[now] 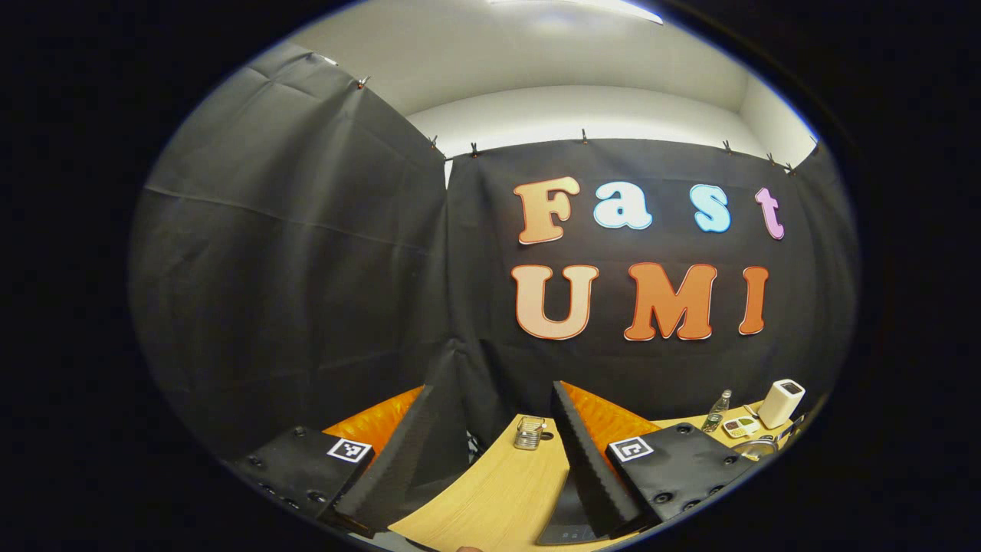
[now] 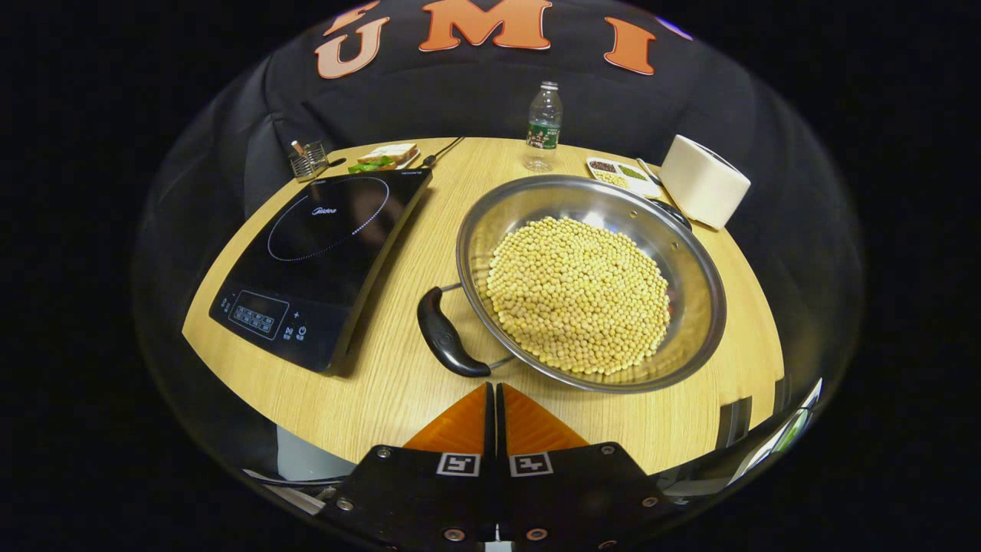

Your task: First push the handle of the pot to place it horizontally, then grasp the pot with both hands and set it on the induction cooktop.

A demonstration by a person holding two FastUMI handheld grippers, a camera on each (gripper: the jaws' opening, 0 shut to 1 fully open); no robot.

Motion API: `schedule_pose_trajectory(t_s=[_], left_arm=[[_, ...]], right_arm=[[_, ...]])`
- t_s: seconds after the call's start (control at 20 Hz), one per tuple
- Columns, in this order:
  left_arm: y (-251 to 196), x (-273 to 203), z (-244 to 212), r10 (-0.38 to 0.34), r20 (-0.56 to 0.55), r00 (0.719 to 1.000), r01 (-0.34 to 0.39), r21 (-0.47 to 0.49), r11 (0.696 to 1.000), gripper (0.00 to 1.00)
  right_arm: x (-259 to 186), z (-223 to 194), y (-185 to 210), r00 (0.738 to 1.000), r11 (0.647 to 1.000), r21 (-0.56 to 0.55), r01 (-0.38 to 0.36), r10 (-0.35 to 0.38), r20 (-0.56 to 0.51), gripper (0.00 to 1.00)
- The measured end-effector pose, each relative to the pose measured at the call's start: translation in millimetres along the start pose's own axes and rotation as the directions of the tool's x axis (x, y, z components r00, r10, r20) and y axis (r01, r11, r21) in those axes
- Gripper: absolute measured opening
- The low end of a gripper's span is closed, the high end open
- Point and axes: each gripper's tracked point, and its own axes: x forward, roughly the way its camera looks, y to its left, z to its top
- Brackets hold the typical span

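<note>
Barely started, looks like. Wide steel pot (image 2: 590,280) full of yellow beans sitting on the wooden table (image 2: 398,383), just right of the black induction cooktop (image 2: 322,261), not on it. Black pot handle (image 2: 447,333) near right gripper (image 2: 495,395), fingers pressed together, probably not touching yet. Left gripper (image 1: 498,452) spread apart, aimed high at the wall.

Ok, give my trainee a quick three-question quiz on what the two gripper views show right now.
1. True or false: the pot already sits on the induction cooktop.
2. What fills the pot? A) water B) soybeans C) rice
3. Fill in: the right gripper has its fingers ____, while the left gripper has them spread.

Key: 1 false, the pot stands on the wooden table beside the cooktop, its black handle pointing toward the right gripper; 2 B; 3 closed.
</note>
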Motion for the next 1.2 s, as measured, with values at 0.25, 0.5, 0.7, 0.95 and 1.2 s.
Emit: schedule_pose_trajectory(t_s=[0.25,0.5,0.7,0.95,1.2], left_arm=[[15.2,-3.5,-12.1,0.027,-0.028,0.999,-0.027,-0.011,1.000,0.96],[27.0,-4.9,-13.6,0.049,-0.024,0.999,-0.049,-0.001,0.999,0.97],[37.9,-6.4,-17.6,0.072,-0.025,0.997,-0.072,0.009,0.997,0.97],[54.7,-5.9,-21.1,0.099,-0.031,0.995,-0.099,0.007,0.995,0.97],[60.1,-3.0,-24.1,0.115,-0.036,0.993,-0.115,0.006,0.993,0.96]], right_arm=[[7.4,7.5,5.9,1.000,1.000,-0.002,-0.005,0.005,-0.013,0.00],[13.4,17.8,15.1,1.000,1.000,-0.022,-0.010,0.009,-0.018,0.00],[17.1,26.4,22.0,1.000,0.999,-0.028,-0.017,0.016,-0.019,0.00],[25.0,35.8,26.6,0.999,0.999,-0.031,-0.028,0.028,-0.020,0.00],[33.3,49.5,37.7,0.999,0.999,-0.016,-0.038,0.038,-0.019,0.00]])
